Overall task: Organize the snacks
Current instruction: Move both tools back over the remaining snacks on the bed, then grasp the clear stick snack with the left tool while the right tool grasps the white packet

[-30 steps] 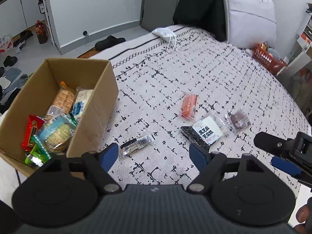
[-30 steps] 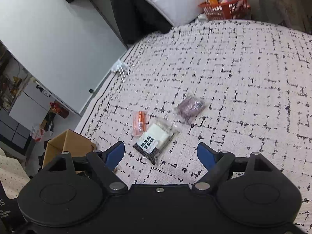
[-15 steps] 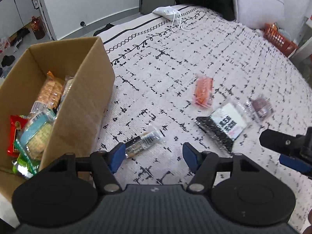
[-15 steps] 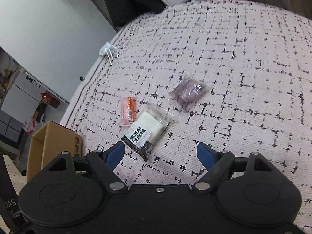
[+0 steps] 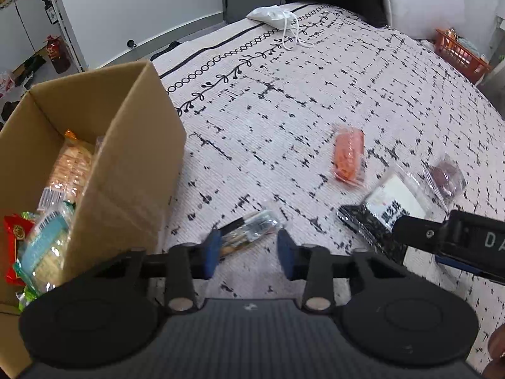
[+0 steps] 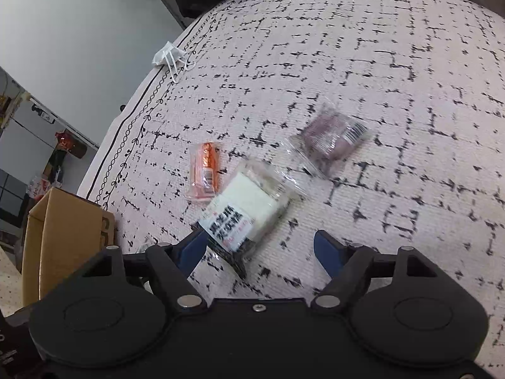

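Mid-pickup: left tongs (image 5: 246, 249) apart around the clear-wrapped snack bar (image 5: 249, 232) at 12 o'clock on the bed (image 5: 268, 101), right tongs (image 6: 260, 248) apart over the black-and-white packet (image 6: 243, 218); next, closing, then carrying to the cardboard box (image 5: 126, 164) at 9 o'clock.

Left wrist view: low over the patterned white bed (image 5: 284, 110), facing forward past the open brown cardboard box (image 5: 126, 158). Right wrist view: close above, facing forward. Shared: orange plastic-wrapped snack packet (image 5: 348, 157) (image 6: 204, 170), box (image 6: 63, 230).
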Tool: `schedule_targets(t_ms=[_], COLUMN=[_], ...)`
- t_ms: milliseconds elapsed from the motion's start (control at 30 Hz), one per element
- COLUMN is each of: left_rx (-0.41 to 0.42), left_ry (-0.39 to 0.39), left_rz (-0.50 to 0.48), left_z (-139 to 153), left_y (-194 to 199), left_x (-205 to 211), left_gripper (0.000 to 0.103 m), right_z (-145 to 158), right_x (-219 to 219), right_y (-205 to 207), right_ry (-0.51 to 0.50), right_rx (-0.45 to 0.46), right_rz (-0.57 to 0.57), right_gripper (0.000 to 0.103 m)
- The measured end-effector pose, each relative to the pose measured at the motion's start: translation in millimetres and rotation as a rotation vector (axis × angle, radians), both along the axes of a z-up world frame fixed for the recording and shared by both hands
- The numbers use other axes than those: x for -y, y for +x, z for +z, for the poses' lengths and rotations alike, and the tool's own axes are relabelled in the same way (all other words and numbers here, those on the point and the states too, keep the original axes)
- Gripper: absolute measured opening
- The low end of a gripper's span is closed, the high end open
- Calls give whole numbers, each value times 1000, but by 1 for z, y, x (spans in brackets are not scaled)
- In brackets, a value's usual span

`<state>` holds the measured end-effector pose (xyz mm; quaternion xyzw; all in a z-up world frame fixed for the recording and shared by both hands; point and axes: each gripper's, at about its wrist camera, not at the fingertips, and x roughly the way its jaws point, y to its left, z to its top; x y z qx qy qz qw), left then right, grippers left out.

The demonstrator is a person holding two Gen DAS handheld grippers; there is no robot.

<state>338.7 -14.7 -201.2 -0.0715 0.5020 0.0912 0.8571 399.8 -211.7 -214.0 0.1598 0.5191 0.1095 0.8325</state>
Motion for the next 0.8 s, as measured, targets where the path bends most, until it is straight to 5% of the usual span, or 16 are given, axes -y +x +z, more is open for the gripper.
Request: schedule_targets(t_ms=[233, 300, 400, 433, 533, 700, 800], left_rx=[-19, -21, -6, 7, 21, 13, 24], left_ry=[-146, -172, -190, -180, -145, -153, -117], left_rz=[-25, -25, -47, -52, -80, -84, -95], left_z=[3, 4, 10, 12, 18, 13, 11], left_y=[12, 13, 13, 14, 20, 26, 28], left_x=[-6, -6, -5, -5, -3, -6, -3], left_gripper=[13, 13, 14, 16, 25, 67, 68], right_z=[-2, -1, -2, -3, -1, 5, 8], right_x=[-5, -5, -4, -3, -3, 0, 4], right_y=[8, 9, 10, 11, 12, 10, 10], right_ry=[-13, -35, -59, -36, -34, -34, -35], right_rx=[29, 37, 50, 46, 49, 50, 61], right_rz=[-29, -32, -34, -29, -24, -19, -28], right_gripper=[73, 67, 46, 36, 31, 21, 18])
